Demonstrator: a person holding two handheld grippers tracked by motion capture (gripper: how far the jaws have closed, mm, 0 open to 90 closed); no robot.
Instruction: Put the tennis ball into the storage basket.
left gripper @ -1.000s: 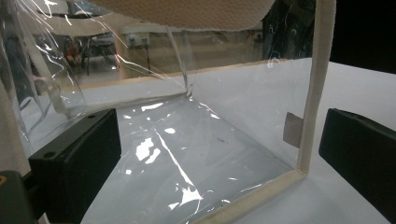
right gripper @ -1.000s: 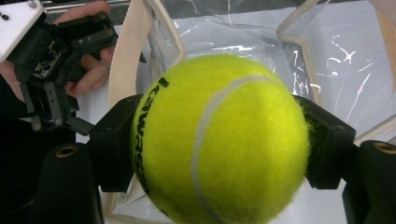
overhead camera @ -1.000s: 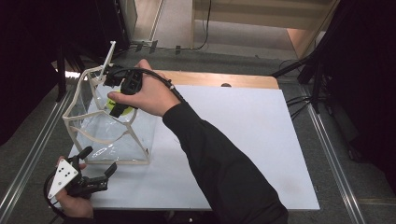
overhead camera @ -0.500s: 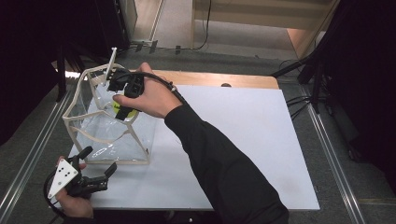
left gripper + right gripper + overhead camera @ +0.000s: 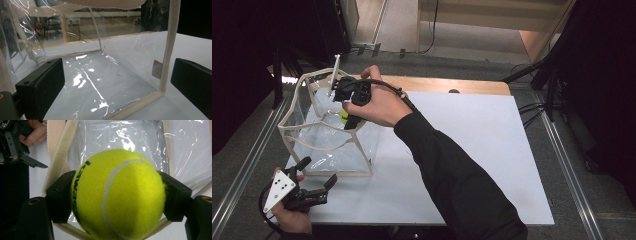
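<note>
1. The right claw (image 5: 117, 192) grips a yellow tennis ball (image 5: 117, 195); its two black jaws press on the ball's left and right sides, and they have just been easing apart a little with the ball between them.
2. In the high view the right claw (image 5: 349, 112) holds the ball (image 5: 344, 116) over the open top of a clear plastic bag (image 5: 324, 135) with cream fabric edging, near the counter's far left corner.
3. The left claw (image 5: 319, 187) stands wide open with nothing between its jaws, just in front of the bag's near bottom edge at the counter's near left corner.
4. In the left gripper view, the bag's (image 5: 105, 75) near corner and its upright cream seam lie in the gap between the jaws, apart from both.
5. Count: one tennis ball, one bag, two claws.
6. The counter (image 5: 472, 150) has a white top with a wooden strip along its far edge.
7. The room around it is dark, with a grey floor, metal rails along both sides and cables on the right.
</note>
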